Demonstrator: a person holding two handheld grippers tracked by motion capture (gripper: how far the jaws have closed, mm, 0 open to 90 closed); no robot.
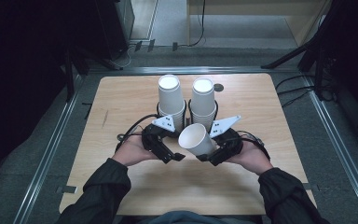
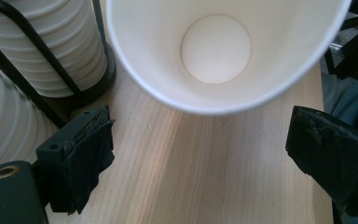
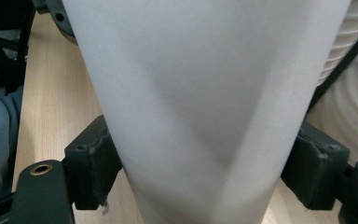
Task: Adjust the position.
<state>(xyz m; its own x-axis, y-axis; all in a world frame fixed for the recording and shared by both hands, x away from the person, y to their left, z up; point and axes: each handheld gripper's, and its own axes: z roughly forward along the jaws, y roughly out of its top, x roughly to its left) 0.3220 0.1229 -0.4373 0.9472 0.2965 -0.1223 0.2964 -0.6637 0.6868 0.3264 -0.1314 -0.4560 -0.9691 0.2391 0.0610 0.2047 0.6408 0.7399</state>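
Right hand-held gripper (image 1: 207, 157) is clamped on a paper cup (image 1: 196, 138) near its base, tipped so the mouth faces the left hand-held gripper (image 1: 176, 157), likely for a handover. Left's jaws stand spread and empty just short of the rim. Cup hangs over the tabletop (image 1: 121, 100), in front of two cup stacks (image 1: 171, 100). Both forearms angle inward.

Black claws (image 1: 175, 155), dark sleeves (image 1: 103, 186)

White paper cup (image 1: 196, 138) tilted, mouth facing left.
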